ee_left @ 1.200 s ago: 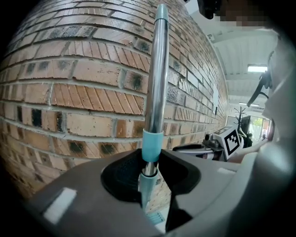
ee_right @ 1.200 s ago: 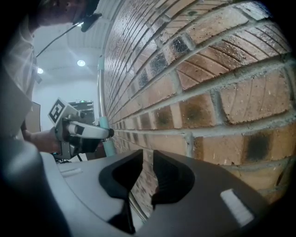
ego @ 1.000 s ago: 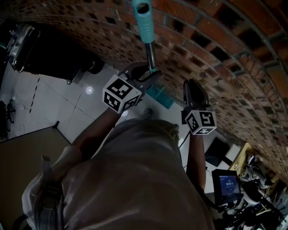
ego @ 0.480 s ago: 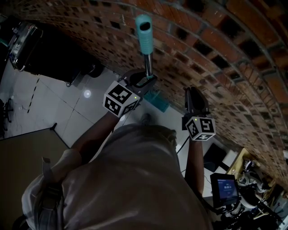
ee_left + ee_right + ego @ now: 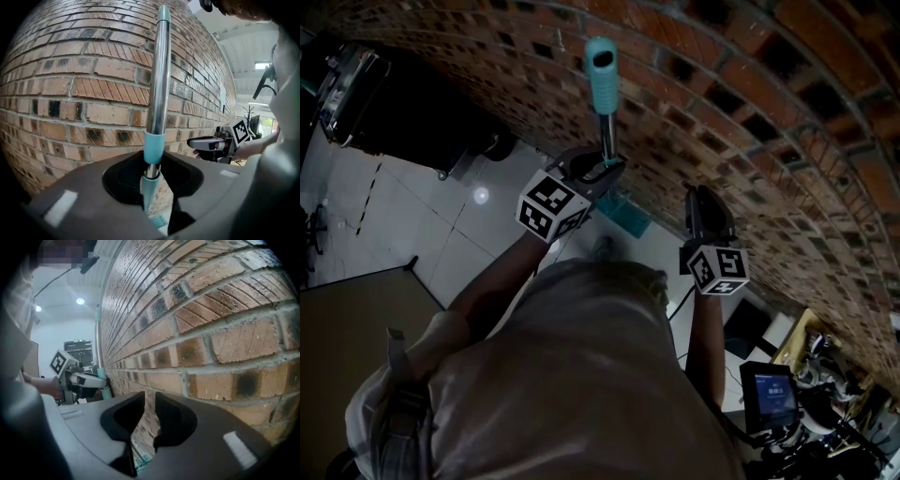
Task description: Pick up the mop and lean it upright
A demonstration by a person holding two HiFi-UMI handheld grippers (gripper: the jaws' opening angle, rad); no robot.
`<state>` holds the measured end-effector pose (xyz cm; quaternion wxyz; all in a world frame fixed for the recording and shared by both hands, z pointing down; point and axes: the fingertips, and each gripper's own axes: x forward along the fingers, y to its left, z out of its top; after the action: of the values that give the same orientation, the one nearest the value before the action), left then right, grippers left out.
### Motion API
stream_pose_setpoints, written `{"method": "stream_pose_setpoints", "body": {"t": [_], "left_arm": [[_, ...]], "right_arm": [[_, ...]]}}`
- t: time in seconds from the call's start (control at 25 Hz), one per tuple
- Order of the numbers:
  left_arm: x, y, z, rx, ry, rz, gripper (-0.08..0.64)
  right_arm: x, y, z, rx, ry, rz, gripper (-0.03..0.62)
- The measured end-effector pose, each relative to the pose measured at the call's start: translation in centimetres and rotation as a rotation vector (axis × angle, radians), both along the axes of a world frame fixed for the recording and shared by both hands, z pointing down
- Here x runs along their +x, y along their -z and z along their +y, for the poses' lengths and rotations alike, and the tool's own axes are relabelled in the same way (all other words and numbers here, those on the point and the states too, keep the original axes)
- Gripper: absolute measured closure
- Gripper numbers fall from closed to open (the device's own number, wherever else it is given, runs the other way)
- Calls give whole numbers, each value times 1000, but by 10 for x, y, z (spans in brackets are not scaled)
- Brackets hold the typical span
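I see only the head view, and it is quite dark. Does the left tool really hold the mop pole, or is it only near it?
Observer: It holds it. In the left gripper view the left tool is clamped on the mop pole, just below a teal collar.
Operator: And is something in the right tool?
Observer: No. In the right gripper view the right tool is empty; its jaws stand slightly apart, facing the brick wall.
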<state>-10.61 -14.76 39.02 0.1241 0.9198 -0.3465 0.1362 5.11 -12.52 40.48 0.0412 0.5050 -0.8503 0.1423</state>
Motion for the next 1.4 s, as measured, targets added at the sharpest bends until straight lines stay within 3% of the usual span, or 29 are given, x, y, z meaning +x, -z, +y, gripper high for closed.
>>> {"method": "stream_pose_setpoints", "body": {"t": [0.64, 1.4], "left_arm": [[9, 1, 3, 36, -34, -7, 430], [9, -47, 5, -12, 2, -24, 430]], "right_arm": [[8, -12, 7, -29, -28, -30, 523], [19, -33, 22, -79, -92, -17, 523]]}}
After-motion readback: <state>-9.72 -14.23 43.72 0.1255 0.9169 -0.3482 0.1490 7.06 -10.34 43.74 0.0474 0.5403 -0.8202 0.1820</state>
